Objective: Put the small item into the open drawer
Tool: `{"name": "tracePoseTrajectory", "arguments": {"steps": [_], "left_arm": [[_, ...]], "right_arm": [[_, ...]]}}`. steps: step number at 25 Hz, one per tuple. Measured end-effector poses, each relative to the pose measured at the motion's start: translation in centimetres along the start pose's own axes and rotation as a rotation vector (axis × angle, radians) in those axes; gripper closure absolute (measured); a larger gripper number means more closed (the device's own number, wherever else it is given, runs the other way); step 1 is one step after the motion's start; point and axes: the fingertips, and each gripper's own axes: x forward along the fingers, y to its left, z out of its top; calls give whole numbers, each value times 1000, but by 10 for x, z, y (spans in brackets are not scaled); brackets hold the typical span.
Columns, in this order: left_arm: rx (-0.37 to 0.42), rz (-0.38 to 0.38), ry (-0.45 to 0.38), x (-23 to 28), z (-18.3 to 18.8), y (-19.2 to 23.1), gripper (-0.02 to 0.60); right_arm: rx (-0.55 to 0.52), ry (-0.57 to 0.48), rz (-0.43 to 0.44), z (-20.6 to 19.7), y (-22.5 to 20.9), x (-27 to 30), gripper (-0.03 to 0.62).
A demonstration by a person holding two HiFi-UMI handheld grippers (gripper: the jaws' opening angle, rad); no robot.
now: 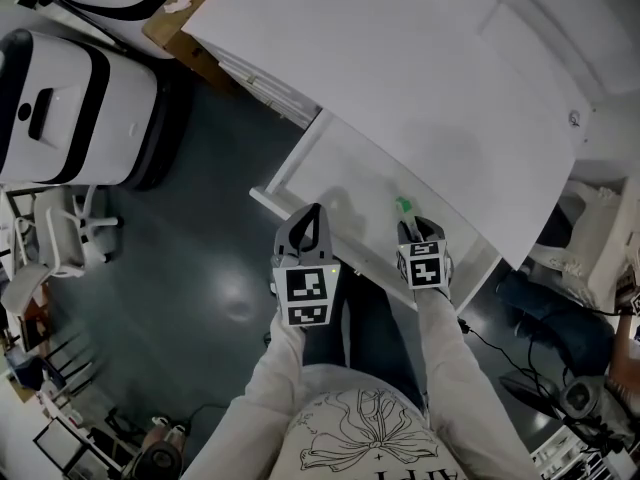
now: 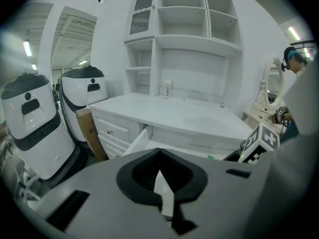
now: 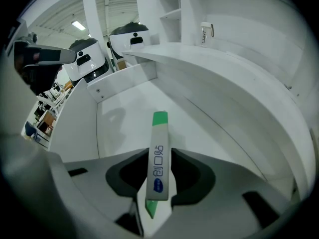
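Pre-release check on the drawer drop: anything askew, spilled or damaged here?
Nothing stands out. The green-tipped sachet sits straight between the right gripper's jaws, pointing into the open drawer. The left gripper is shut with nothing in it, at the drawer's front edge.

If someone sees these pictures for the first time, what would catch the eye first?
First, the slim white sachet with green ends, gripped between the jaws of the right hand-held gripper over the open white drawer of the white desk. Next, the left hand-held gripper beside it, jaws shut and empty, and the big white machine with black bands standing at far left.
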Motion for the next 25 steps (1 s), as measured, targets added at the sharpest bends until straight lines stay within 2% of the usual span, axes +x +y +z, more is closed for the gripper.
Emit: {"name": "tracePoseTrajectory", "arguments": {"steps": [4,9,11,16,25], "left_arm": [[-1,-4,-11,-2,6,1,580],[6,-13,-49,-8,26,-1,578],[8,-17,-70,-14,37,-3,580],[12,-28,-125,-32,65,-14,579],[29,-67,-265,-66,127,-40,580]], "right_arm": [[16,-33,-8,11,0,-10,462],[48,-128,-44,39,-3,-42,461],[65,-180,-56,54,-1,-62,466],[102,-338,-98,91,0,-121,531],[156,-595,-180,139,-10,-226,545]]}}
